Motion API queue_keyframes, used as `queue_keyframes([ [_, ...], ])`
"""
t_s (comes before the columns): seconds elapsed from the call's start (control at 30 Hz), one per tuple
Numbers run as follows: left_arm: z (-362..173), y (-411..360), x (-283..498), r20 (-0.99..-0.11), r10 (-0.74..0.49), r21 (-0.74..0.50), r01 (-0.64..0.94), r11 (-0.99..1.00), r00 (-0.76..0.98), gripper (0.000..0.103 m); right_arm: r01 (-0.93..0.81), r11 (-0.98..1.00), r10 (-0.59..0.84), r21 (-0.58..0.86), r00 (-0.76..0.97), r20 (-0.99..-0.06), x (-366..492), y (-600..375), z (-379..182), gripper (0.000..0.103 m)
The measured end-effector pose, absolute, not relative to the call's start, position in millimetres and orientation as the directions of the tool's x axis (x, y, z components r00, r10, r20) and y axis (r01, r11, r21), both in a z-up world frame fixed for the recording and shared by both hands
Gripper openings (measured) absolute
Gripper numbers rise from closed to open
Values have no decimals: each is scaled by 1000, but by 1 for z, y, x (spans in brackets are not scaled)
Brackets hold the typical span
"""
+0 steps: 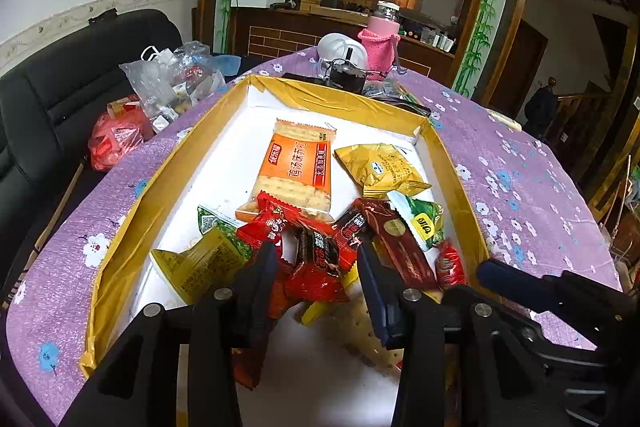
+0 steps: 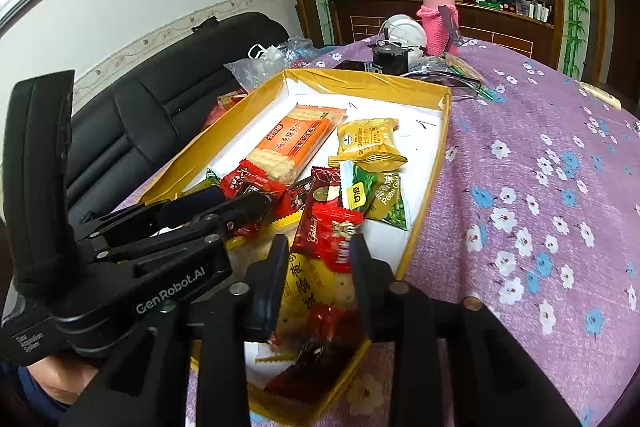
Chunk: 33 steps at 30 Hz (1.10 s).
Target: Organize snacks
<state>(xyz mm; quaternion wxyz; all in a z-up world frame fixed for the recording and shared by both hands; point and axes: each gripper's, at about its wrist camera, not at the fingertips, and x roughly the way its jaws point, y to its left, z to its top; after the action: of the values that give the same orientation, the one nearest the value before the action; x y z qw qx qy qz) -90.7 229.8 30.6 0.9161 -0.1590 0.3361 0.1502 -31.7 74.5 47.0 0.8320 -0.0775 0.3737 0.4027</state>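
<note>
1. The left gripper [image 1: 318, 263] is standing partly open over the near end of the tray [image 1: 356, 99]. A red-and-black packet [image 1: 320, 263] is lying between its fingers; neither pad is visibly pressing on it.
2. The right gripper [image 2: 320, 259] is likewise standing partly open. A small red packet [image 2: 336, 239] is sitting between its fingers, and no grip is visible.
3. The two grippers are working side by side; the left one is showing in the right wrist view, lower left.
4. The snacks are lying in the yellow-walled, white-floored tray, piled toward its near end.
5. Counted from the left wrist view:
   - one orange cracker pack [image 1: 298, 171], lying flat at the centre;
   - one gold packet [image 1: 380, 167], just right of it;
   - one green pea packet [image 1: 420, 223], right side;
   - one dark red bar [image 1: 400, 247], overlapping the pea packet;
   - two yellow-green packets [image 1: 204, 263], left side;
   - several small red packets, overlapping; the exact number cannot be told.
6. The tray is resting on a purple floral cloth [image 1: 520, 187].
7. Beyond the tray, one pink bottle [image 1: 380, 43] and one white helmet [image 1: 340, 47] are standing.
</note>
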Motion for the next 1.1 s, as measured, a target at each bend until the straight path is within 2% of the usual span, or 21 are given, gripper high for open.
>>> queue_keyframes([
  [0.03, 31, 228, -92, -662, 167, -189, -379, 906, 731, 44, -727, 664, 614, 171, 400, -681, -34, 71, 48, 43],
  [0.17, 33, 221, -96, -654, 185, -170, -380, 909, 734, 51, -725, 670, 614, 157, 423, -666, -42, 56, 53, 49],
  [0.3, 33, 211, -101, -640, 200, -155, -380, 912, 742, 58, -715, 686, 607, 133, 462, -646, -52, 36, 55, 61],
  [0.4, 34, 200, -107, -621, 236, -123, -390, 912, 748, 68, -700, 703, 598, 124, 487, -637, -58, 18, 54, 62],
  [0.5, 37, 186, -112, -597, 268, -79, -388, 918, 756, 83, -677, 724, 591, 129, 513, -623, -62, -3, 52, 69],
  [0.57, 39, 177, -114, -579, 293, -44, -388, 921, 761, 97, -655, 747, 575, 116, 547, -608, -64, -14, 50, 75],
  [0.67, 44, 166, -116, -551, 331, 1, -395, 919, 766, 102, -623, 775, 547, 108, 574, -609, -62, -26, 44, 80],
  [0.8, 50, 161, -117, -531, 370, 31, -418, 908, 763, 102, -605, 783, 555, 144, 575, -601, -60, -35, 44, 82],
  [0.97, 48, 159, -113, -540, 356, 54, -391, 919, 762, 102, -606, 786, 542, 120, 584, -604, -62, -32, 45, 82],
  [1.1, 45, 154, -114, -532, 440, 128, -444, 887, 724, 102, -611, 785, 537, 104, 587, -606, -64, -29, 45, 82],
])
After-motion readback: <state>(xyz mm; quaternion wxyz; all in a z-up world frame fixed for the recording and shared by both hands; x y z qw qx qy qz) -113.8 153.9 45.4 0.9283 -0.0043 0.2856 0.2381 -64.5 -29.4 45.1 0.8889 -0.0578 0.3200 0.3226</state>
